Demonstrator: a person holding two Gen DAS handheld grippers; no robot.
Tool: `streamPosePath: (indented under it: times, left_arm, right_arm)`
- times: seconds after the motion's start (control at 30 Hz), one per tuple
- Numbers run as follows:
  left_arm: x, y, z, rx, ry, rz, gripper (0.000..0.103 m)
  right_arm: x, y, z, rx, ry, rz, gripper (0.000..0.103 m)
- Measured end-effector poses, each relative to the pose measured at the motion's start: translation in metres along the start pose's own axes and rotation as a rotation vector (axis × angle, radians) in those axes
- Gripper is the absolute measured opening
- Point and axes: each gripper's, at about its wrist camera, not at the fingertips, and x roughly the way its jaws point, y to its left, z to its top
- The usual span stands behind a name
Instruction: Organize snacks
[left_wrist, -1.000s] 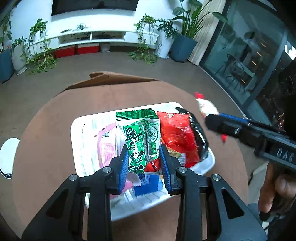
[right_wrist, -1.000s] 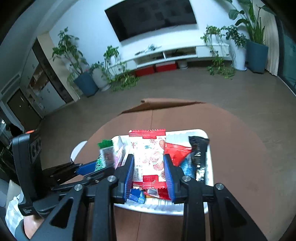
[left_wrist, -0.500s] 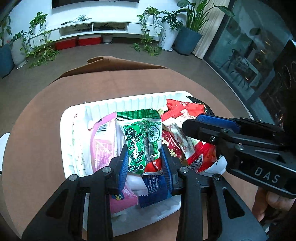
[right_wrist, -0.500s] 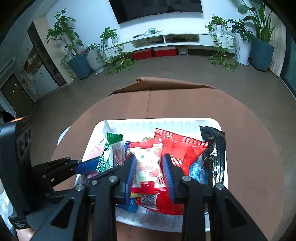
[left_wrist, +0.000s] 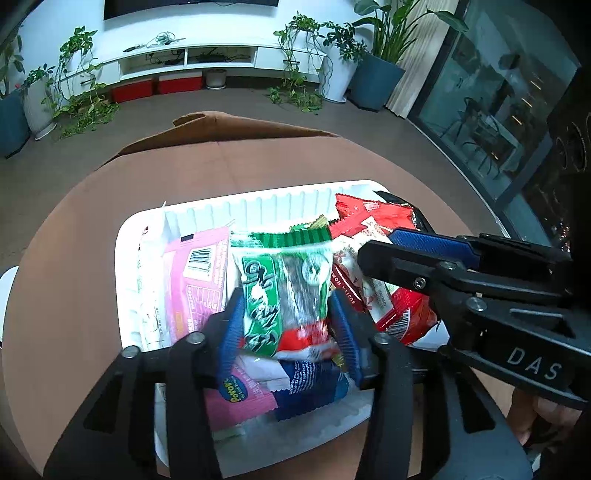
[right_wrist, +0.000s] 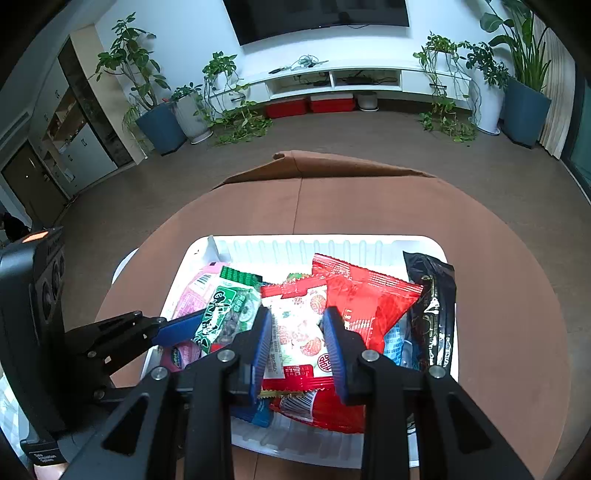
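1. The left gripper (left_wrist: 286, 325) has just been opening; the green packet (left_wrist: 284, 291) lies between its parted blue ribbed pads, apparently loose.
2. The right gripper (right_wrist: 297, 343) is closed on a white-red packet (right_wrist: 299, 332).
3. Both packets are over the white ribbed tray (right_wrist: 332, 245) of glossy snacks.
4. Only the right view shows the black packet (right_wrist: 434, 310) in full.
5. The tray sits on a round brown table (left_wrist: 74, 258).

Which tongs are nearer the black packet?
Right. The right tongs sit a red bag away from the black packet; the left tongs are farther off, around the green packet.
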Motion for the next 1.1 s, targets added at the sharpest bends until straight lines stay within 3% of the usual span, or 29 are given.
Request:
streamPosePath:
  times: [0.2,0.33,0.47,0.57,0.63,0.67,0.8,0.83,0.9,0.97,1.1]
  left_arm:
    - [-0.009,-0.002,0.001,0.004,-0.034,0.009,0.068]
    - [-0.024,-0.005,-0.002,0.002,-0.064,0.02,0.075]
    - [-0.059,-0.014,-0.012,0.015,-0.15,0.065,0.101]
    - [-0.094,-0.025,-0.026,0.032,-0.249,0.151,0.101]
    - [-0.121,-0.036,-0.04,0.032,-0.319,0.256,0.101]
    - [-0.131,-0.043,-0.045,0.039,-0.346,0.294,0.101]
    - [-0.179,-0.069,-0.084,0.007,-0.458,0.478,0.101]
    - [-0.188,-0.072,-0.094,-0.004,-0.479,0.525,0.101]
    - [-0.209,-0.087,-0.117,-0.004,-0.55,0.639,0.103]
    - [-0.222,-0.096,-0.132,0.006,-0.558,0.618,0.103]
    - [-0.237,-0.101,-0.153,-0.032,-0.49,0.526,0.103]
  right_arm:
    - [-0.016,-0.004,0.0,0.017,-0.041,-0.001,0.033]
    - [-0.039,-0.007,-0.003,0.025,-0.098,-0.005,0.052]
    - [-0.076,-0.008,-0.012,0.039,-0.194,-0.004,0.065]
    - [-0.121,-0.005,-0.031,0.028,-0.35,-0.04,0.079]
    - [-0.152,0.0,-0.049,0.004,-0.487,-0.099,0.097]
    - [-0.165,0.003,-0.059,-0.009,-0.553,-0.125,0.101]
    - [-0.219,0.028,-0.101,-0.105,-0.829,-0.231,0.103]
    - [-0.231,0.039,-0.11,-0.143,-0.871,-0.288,0.103]
    - [-0.247,0.049,-0.119,-0.173,-0.88,-0.29,0.103]
    - [-0.263,0.053,-0.129,-0.159,-0.889,-0.247,0.103]
    - [-0.289,0.058,-0.144,-0.081,-0.871,-0.197,0.103]
